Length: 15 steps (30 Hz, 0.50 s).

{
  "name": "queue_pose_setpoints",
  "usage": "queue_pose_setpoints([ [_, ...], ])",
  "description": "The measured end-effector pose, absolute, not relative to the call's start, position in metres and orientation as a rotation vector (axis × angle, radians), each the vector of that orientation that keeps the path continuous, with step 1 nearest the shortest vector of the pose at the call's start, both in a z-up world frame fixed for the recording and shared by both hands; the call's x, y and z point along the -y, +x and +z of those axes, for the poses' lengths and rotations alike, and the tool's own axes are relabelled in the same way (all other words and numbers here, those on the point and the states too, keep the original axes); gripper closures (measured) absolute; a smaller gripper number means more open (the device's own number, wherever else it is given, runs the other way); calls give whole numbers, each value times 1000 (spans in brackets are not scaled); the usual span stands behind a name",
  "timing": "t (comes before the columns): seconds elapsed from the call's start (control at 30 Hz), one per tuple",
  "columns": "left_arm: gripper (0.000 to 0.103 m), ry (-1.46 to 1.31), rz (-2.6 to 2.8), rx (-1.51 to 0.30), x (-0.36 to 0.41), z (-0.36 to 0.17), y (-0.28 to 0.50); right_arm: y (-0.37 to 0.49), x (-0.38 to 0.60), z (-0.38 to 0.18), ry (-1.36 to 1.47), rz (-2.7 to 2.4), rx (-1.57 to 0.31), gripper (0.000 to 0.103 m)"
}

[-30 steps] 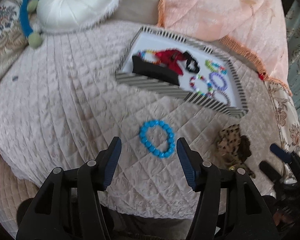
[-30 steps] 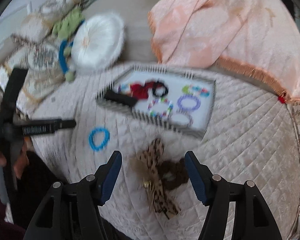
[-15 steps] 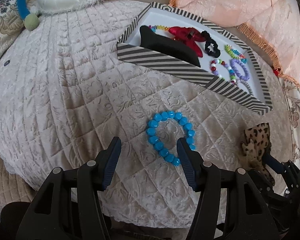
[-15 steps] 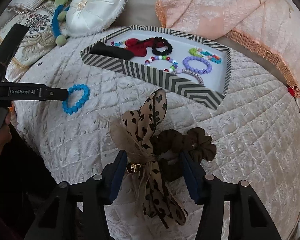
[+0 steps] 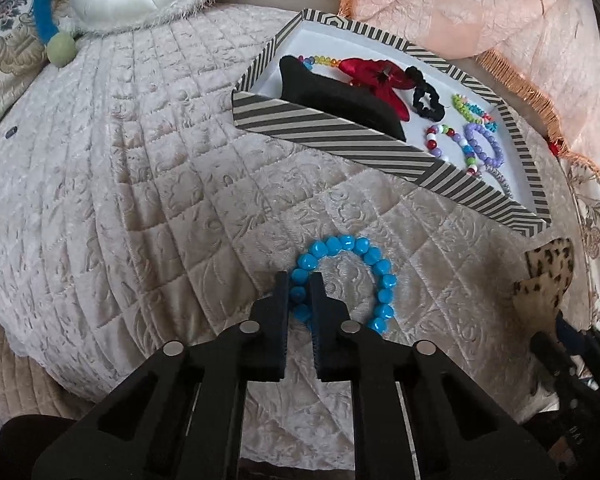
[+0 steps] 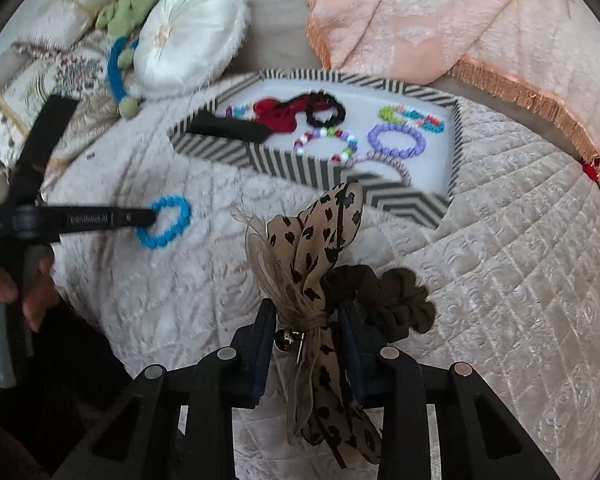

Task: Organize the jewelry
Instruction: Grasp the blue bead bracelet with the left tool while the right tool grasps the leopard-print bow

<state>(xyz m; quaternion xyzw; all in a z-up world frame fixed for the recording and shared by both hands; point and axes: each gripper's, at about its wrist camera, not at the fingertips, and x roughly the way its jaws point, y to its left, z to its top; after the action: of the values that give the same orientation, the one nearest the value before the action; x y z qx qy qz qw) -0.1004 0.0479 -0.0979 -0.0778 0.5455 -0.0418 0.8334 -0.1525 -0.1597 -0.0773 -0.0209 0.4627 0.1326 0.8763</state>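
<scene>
Blue bracelet (image 5: 346,280) lies on the quilt (image 5: 140,184) before the tray (image 5: 340,140); the left gripper (image 5: 300,284) has just closed, clamping its beads. At right edge the bow is cut off.

Right view: the right gripper (image 6: 306,312), jaws closing, hugs the bow (image 6: 312,256) knot; contact unclear. Scrunchie (image 6: 388,296) partly hidden.

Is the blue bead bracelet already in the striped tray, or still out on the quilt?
Out. The blue bead bracelet lies on the quilt in front of the striped tray, with the left gripper shut on its near beads.
</scene>
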Motion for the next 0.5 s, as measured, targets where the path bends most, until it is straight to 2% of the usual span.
queue_pose_setpoints([
  [0.5, 96, -104, -132, -1068, -34, -60, -122, -167, 162, -47, -26, 277, -902, 73],
])
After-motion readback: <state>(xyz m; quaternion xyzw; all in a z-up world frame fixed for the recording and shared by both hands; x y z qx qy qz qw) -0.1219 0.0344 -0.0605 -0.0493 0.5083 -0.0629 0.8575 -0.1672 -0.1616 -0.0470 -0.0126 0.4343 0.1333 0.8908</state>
